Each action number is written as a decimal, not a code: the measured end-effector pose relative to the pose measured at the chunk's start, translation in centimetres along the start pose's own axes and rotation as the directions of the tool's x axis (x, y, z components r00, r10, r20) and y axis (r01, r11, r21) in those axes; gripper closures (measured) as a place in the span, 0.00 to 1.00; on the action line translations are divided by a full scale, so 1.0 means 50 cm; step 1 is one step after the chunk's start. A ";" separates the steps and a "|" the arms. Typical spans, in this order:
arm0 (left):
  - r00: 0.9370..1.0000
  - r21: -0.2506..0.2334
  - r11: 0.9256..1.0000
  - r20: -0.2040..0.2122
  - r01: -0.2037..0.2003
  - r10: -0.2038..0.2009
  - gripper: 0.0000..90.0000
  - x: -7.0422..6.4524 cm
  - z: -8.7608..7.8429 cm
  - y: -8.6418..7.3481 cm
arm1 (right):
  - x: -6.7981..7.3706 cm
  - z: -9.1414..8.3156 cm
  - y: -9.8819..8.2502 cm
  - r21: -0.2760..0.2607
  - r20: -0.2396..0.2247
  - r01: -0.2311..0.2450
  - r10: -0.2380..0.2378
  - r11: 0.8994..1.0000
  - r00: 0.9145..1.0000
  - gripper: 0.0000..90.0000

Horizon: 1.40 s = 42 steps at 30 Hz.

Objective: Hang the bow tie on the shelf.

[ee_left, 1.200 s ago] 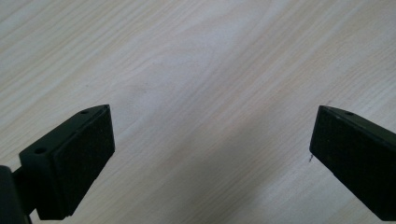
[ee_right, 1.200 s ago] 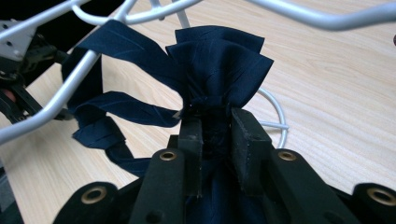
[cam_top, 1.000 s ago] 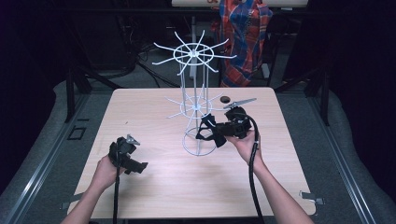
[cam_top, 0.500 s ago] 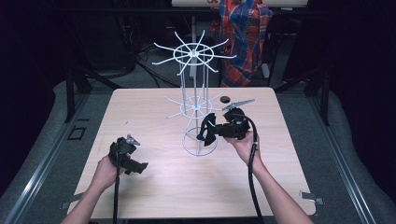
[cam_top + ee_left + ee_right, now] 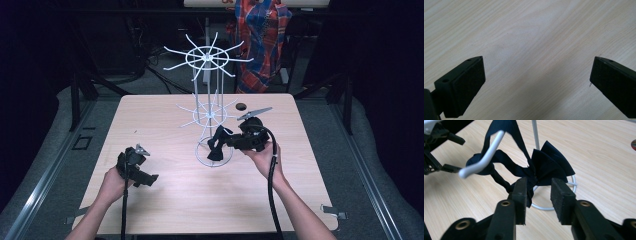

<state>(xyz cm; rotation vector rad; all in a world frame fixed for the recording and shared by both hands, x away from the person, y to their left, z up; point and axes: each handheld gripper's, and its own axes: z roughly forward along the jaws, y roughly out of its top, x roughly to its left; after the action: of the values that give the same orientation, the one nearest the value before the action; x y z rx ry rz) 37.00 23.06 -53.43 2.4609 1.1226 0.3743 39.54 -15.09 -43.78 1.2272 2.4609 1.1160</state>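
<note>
Right gripper view: my right gripper (image 5: 539,195) has just been opening its jaws; the dark bow (image 5: 544,167) sits at their tips, its knot between them, cloth brushing the left pad, no pinch. The bow's strap loops over a white arm of the wire rack (image 5: 484,157). The high view adds my left gripper (image 5: 136,167) low at the desk's (image 5: 165,200) near left, jaws spread wide over bare wood. Open room lies near the desk's front edge.
</note>
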 end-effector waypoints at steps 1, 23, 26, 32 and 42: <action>1.000 0.000 1.000 0.000 0.000 0.000 0.00 0.000 0.000 0.000 | 0.001 -0.002 -0.001 0.008 0.008 0.002 -0.002 1.000 1.000 0.66; 1.000 0.002 1.000 -0.001 -0.008 0.008 0.00 -0.003 -0.001 0.002 | 0.025 -0.068 -0.034 0.107 0.102 0.134 -0.145 0.985 0.984 0.24; 1.000 0.001 1.000 -0.001 -0.009 0.009 0.00 -0.004 -0.002 0.001 | 0.027 -0.072 -0.039 0.119 0.102 0.142 -0.154 0.983 0.983 0.18; 1.000 0.015 1.000 -0.005 -0.013 0.013 0.00 -0.004 0.000 0.002 | 0.019 -0.077 -0.063 0.151 0.103 0.144 -0.161 0.978 0.982 0.16; 1.000 0.013 1.000 -0.010 -0.016 0.016 0.00 -0.006 -0.001 0.002 | -0.009 -0.084 -0.116 0.211 0.119 0.120 -0.147 0.970 0.982 0.13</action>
<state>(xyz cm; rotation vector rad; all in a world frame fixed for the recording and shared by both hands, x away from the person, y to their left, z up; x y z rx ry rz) 36.88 22.78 -53.36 2.4835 1.1135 0.3850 34.39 -19.93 -44.90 1.1256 2.5596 0.7380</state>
